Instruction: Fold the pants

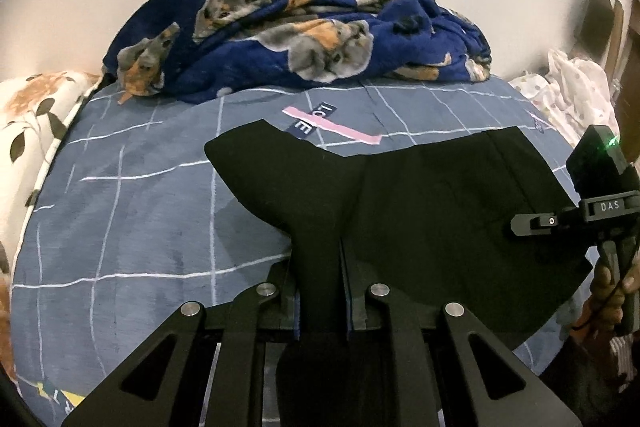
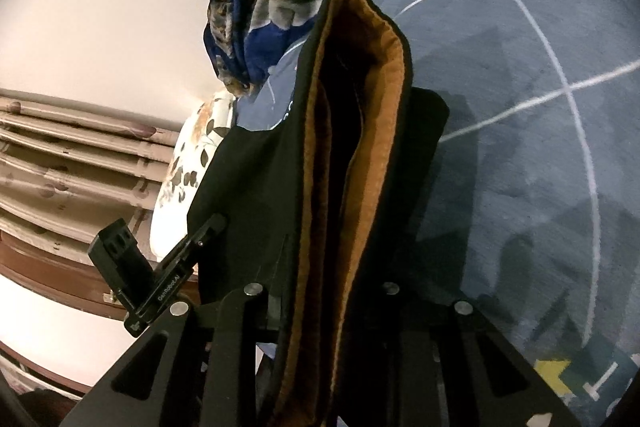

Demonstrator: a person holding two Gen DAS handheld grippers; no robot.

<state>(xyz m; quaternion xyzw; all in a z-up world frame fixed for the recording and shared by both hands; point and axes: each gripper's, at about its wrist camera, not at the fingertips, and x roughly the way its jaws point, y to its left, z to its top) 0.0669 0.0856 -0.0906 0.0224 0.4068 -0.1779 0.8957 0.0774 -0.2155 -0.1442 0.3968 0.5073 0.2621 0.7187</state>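
Observation:
The black pants (image 1: 432,211) are held up over the blue grid bedsheet (image 1: 132,211). My left gripper (image 1: 320,267) is shut on a bunched edge of the pants, which fan out toward the right. My right gripper (image 1: 524,225) shows at the right edge of the left wrist view, clamped on the far side of the cloth. In the right wrist view my right gripper (image 2: 324,287) is shut on the pants (image 2: 256,187), whose open waistband shows an orange-brown lining (image 2: 384,75). The left gripper (image 2: 212,227) shows there at the lower left, on the pants' edge.
A crumpled blue blanket with dog prints (image 1: 296,31) lies at the back of the bed. A floral pillow (image 1: 28,131) lies at the left and white spotted cloth (image 1: 572,87) at the right. A pale wall stands behind.

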